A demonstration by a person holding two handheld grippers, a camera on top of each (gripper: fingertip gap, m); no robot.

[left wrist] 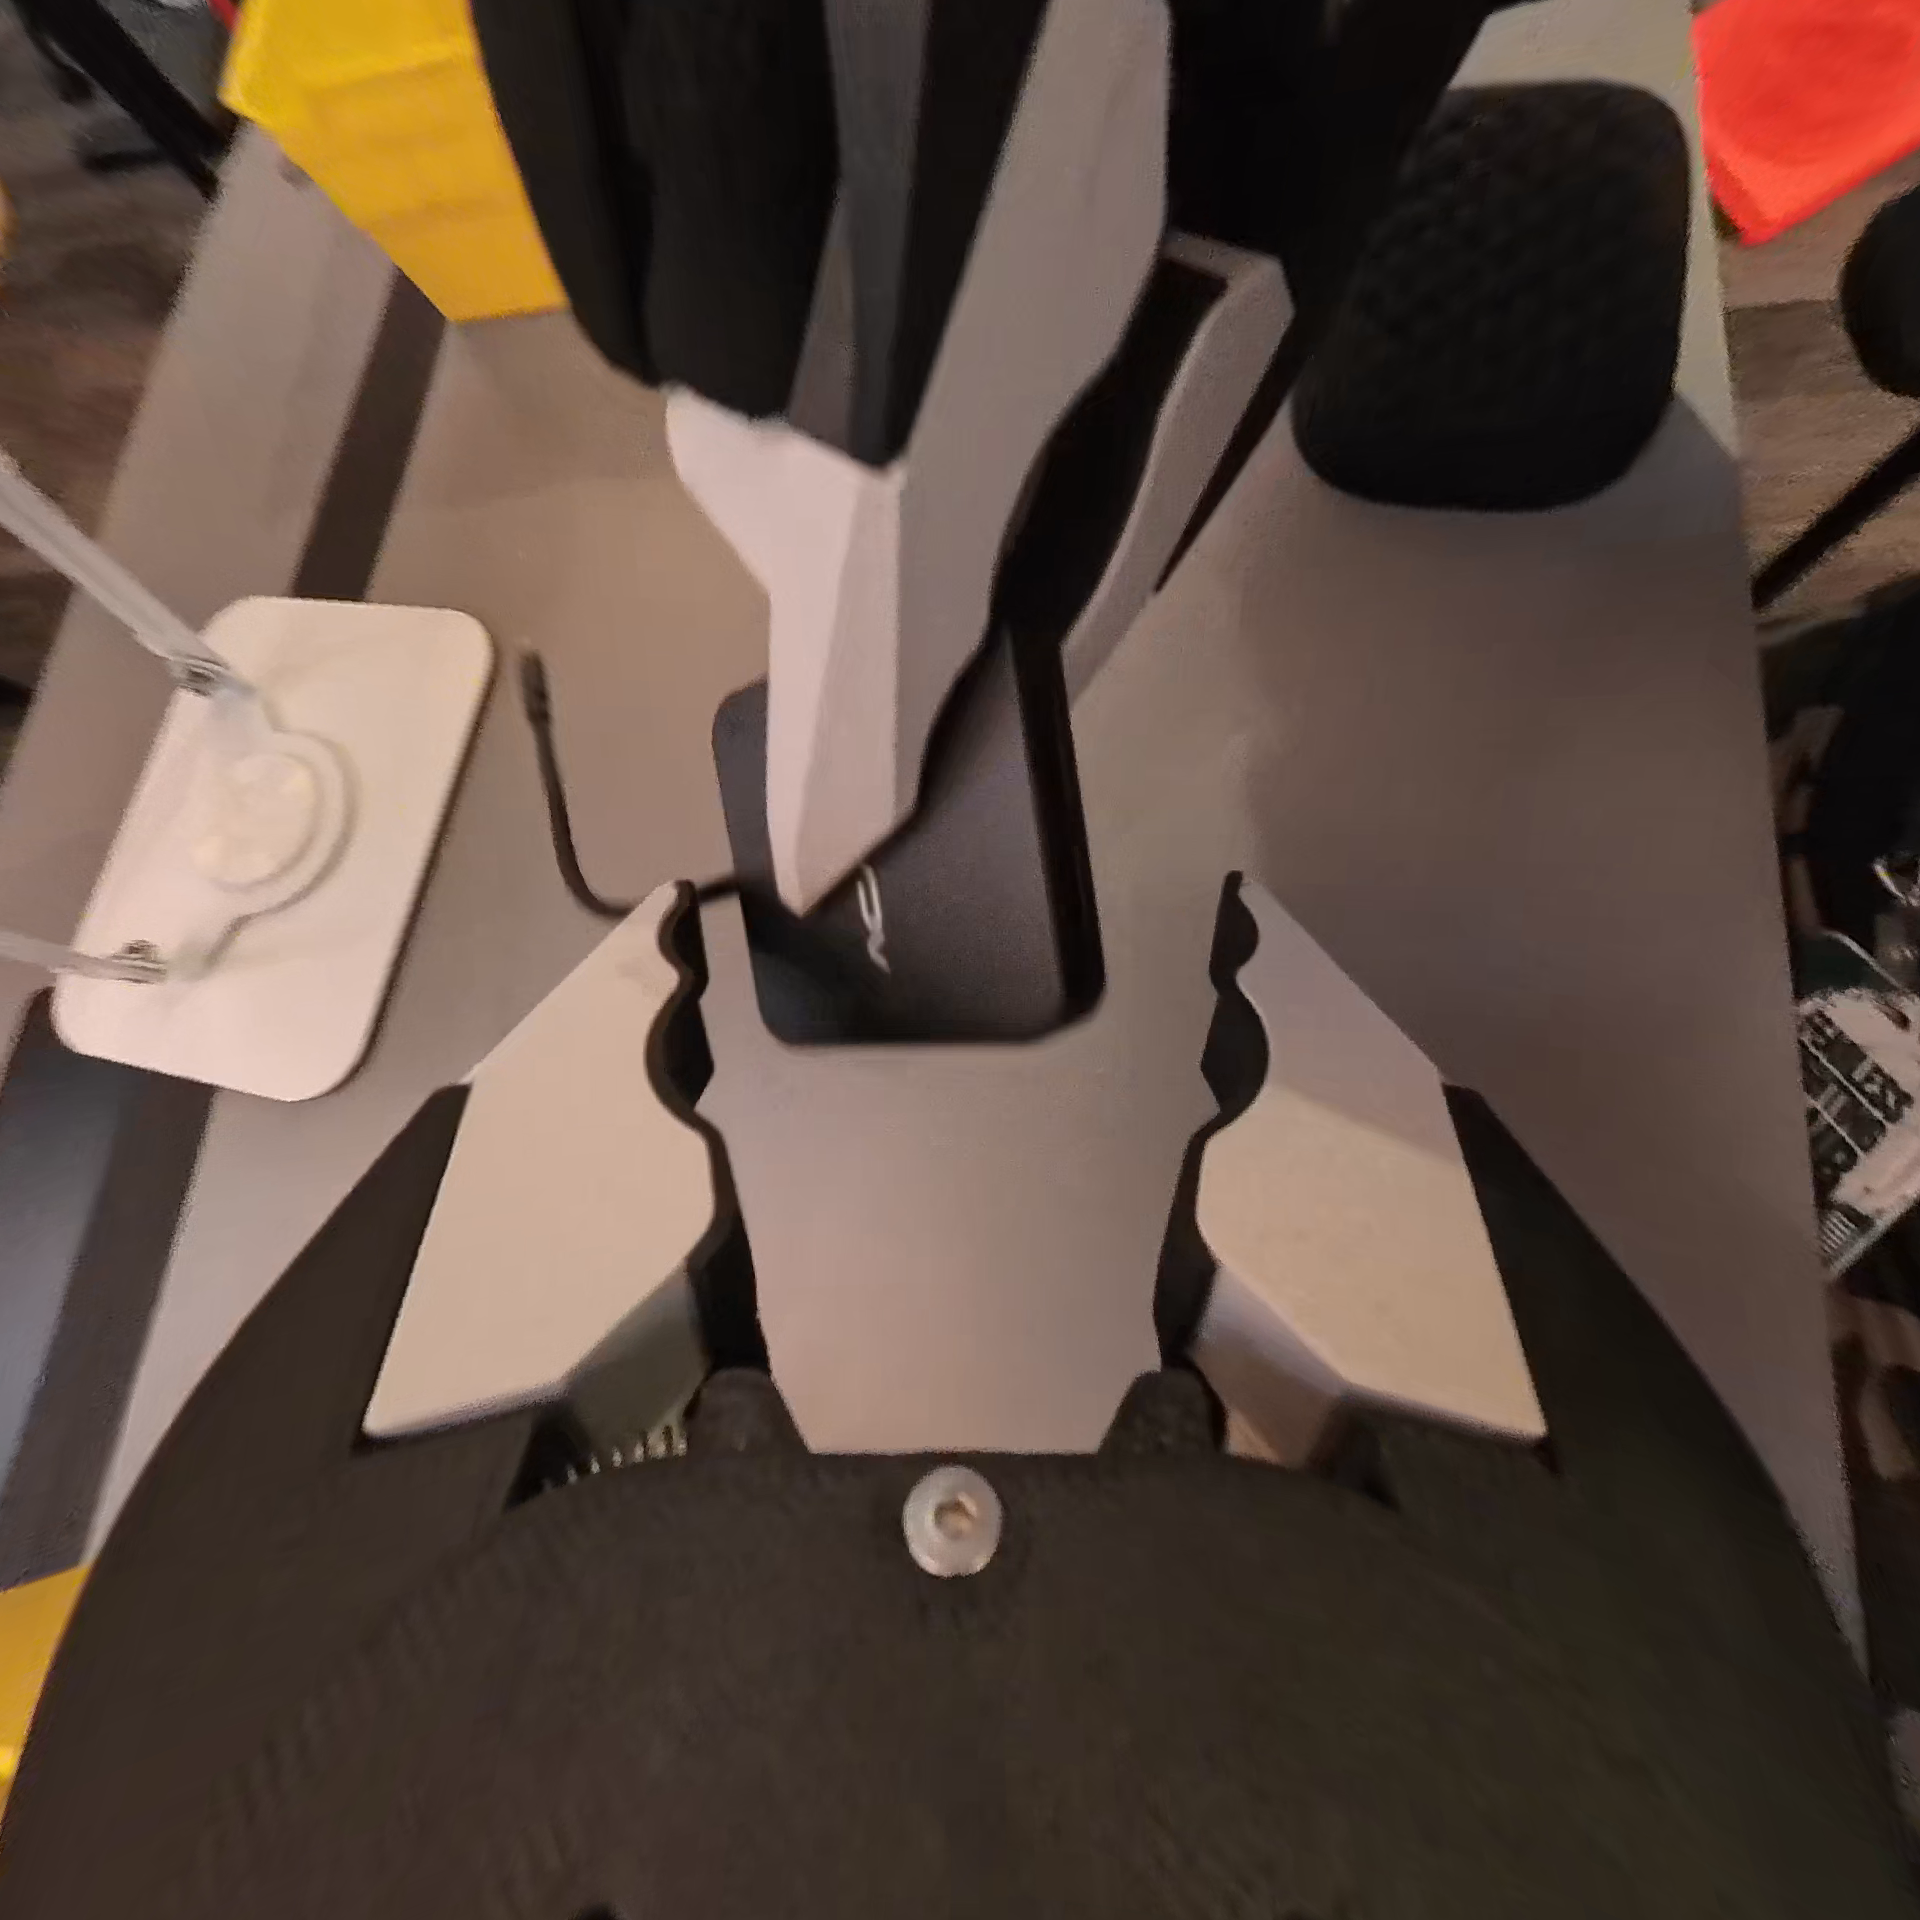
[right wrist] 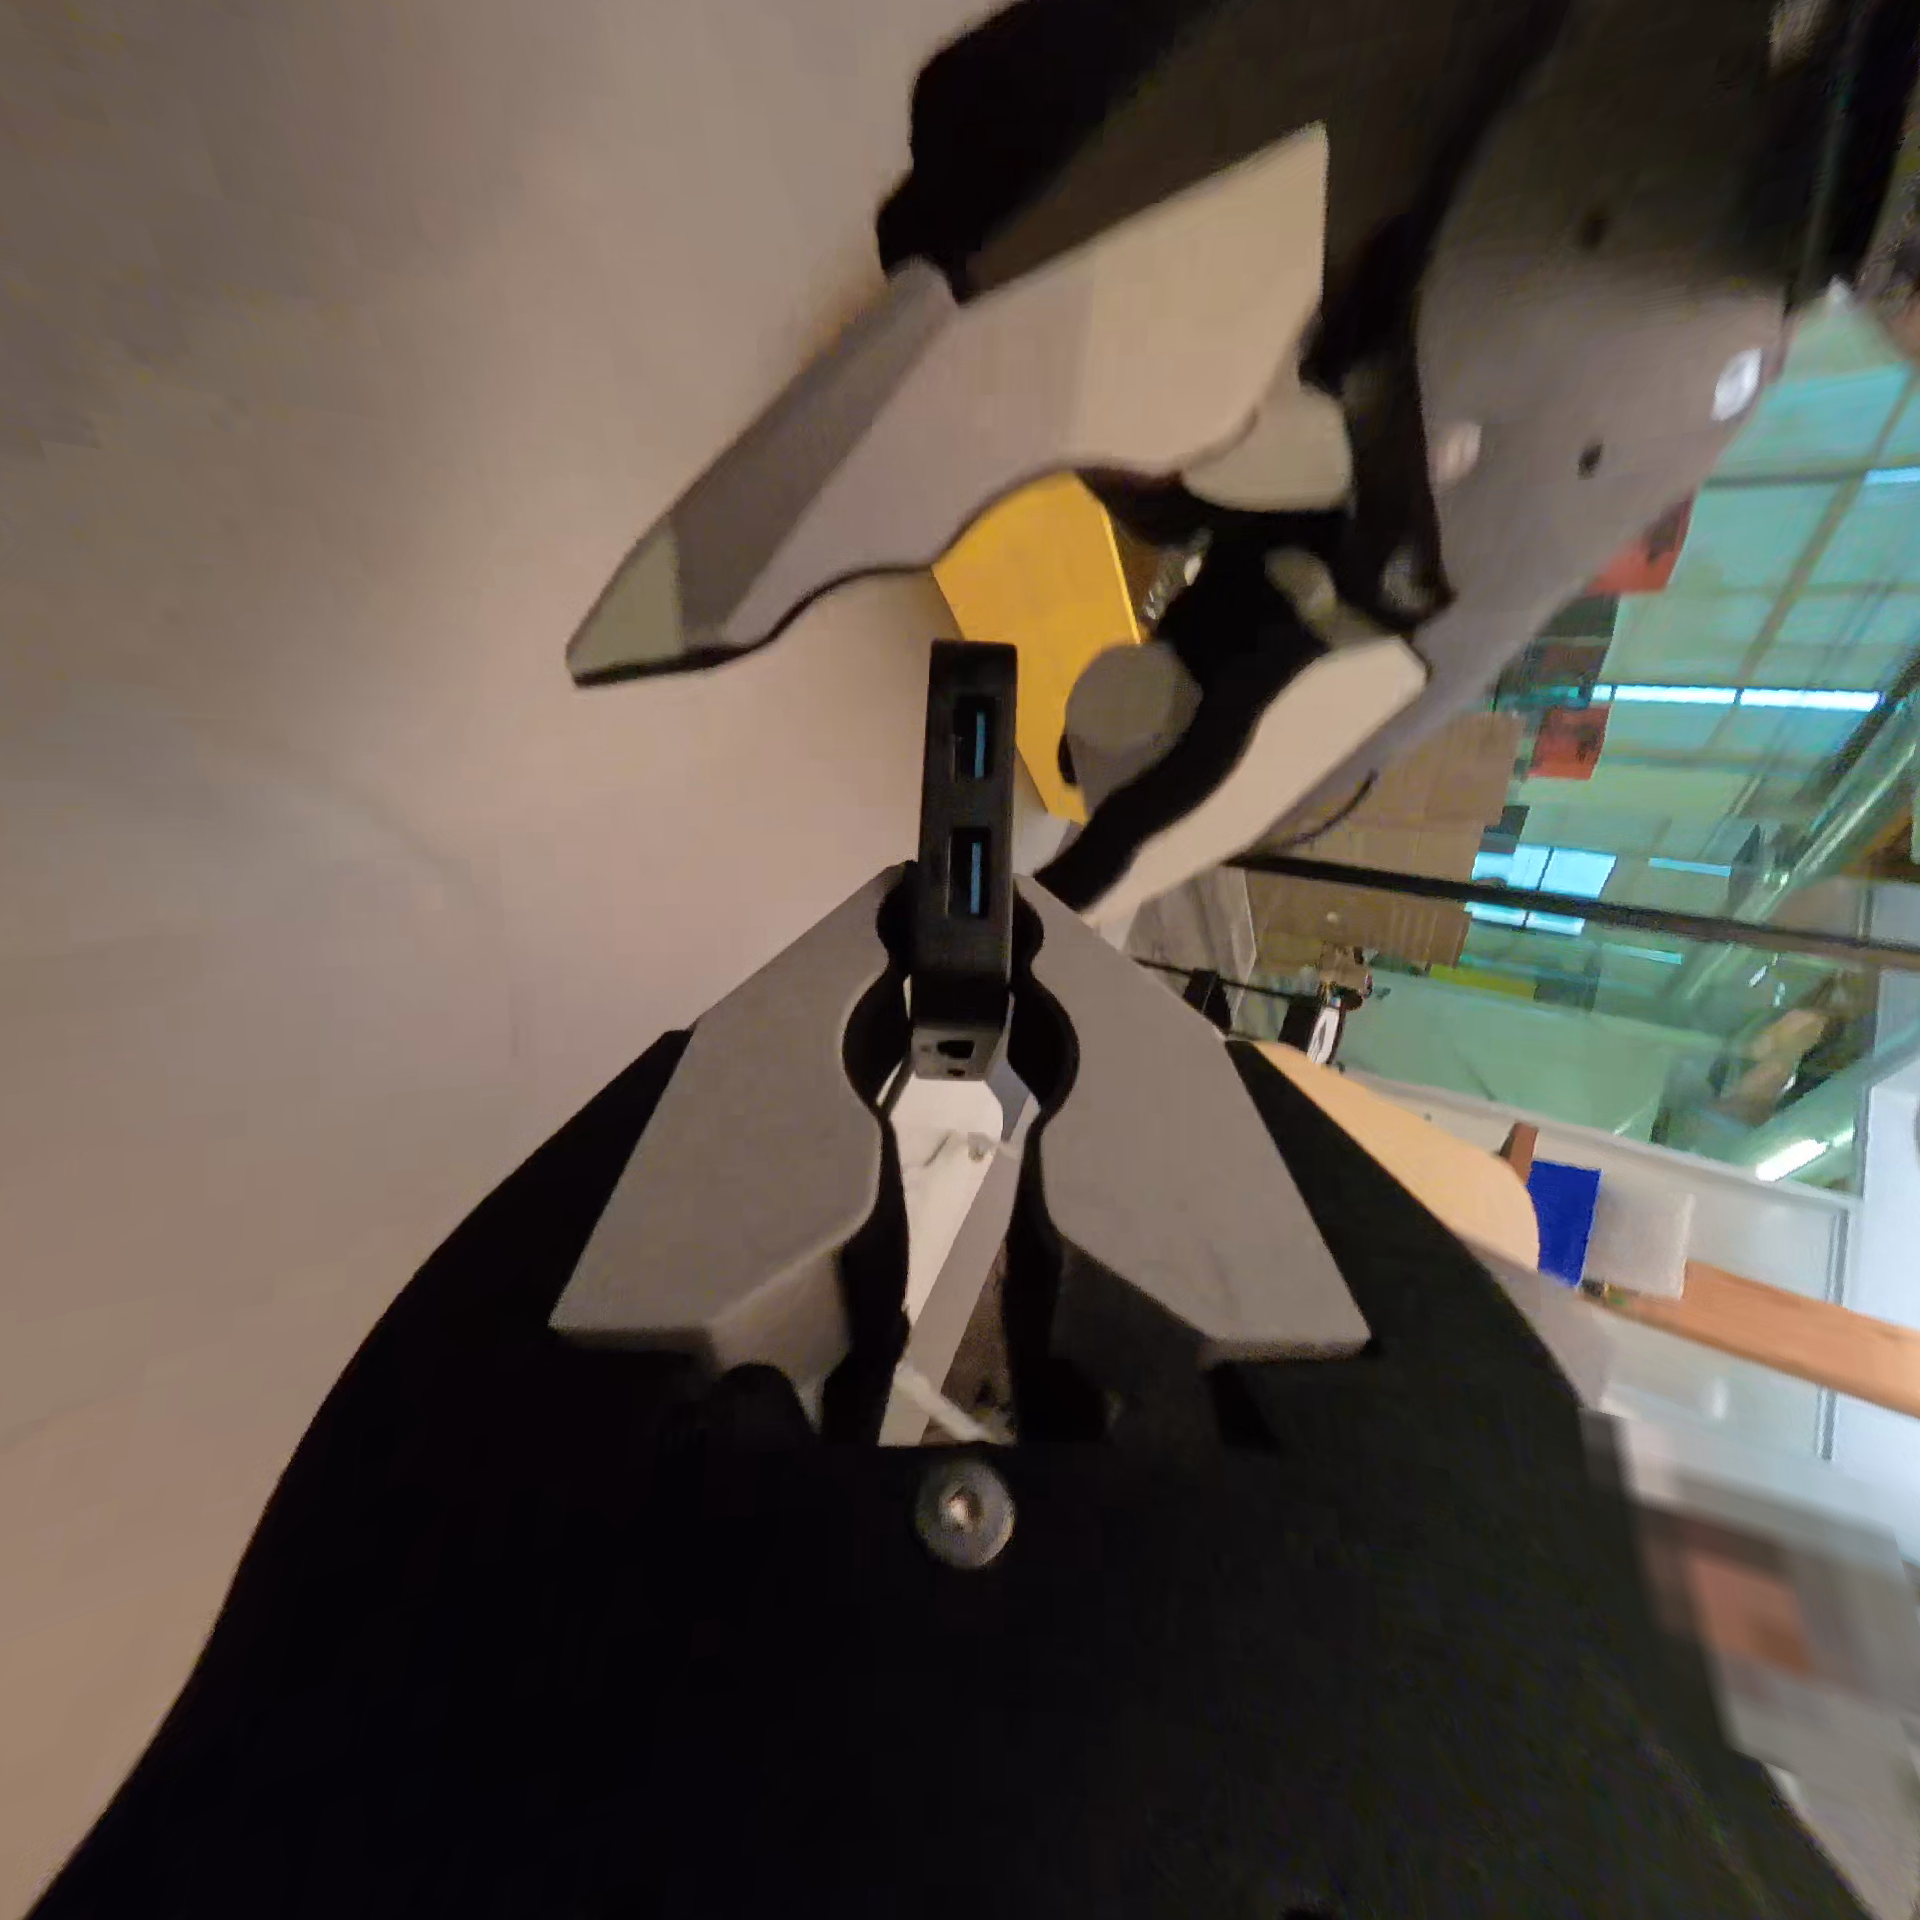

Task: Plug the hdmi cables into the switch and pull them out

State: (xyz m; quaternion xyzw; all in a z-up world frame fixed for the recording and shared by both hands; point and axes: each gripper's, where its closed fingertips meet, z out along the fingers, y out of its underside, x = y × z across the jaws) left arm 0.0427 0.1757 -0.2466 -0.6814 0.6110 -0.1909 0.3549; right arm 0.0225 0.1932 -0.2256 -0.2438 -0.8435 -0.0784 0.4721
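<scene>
Black flat rectangular switch (right wrist: 961, 831): pinched on its flat faces between right gripper (right wrist: 961, 940) fingers, 2 blue ports visible
Left gripper (left wrist: 956, 914): fingers spread wide, gripping nothing, switch just beyond
Grey table (left wrist: 1403, 779): underneath

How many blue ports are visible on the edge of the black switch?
2. One blue port lies farther along the black switch; the other sits just beyond the right tongs. Other sides are hidden.

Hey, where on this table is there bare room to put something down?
Widest bare patch: grey table right of the black switch, nearer than the black padded block. Left is crowded: a thin cable and a white base.
</scene>
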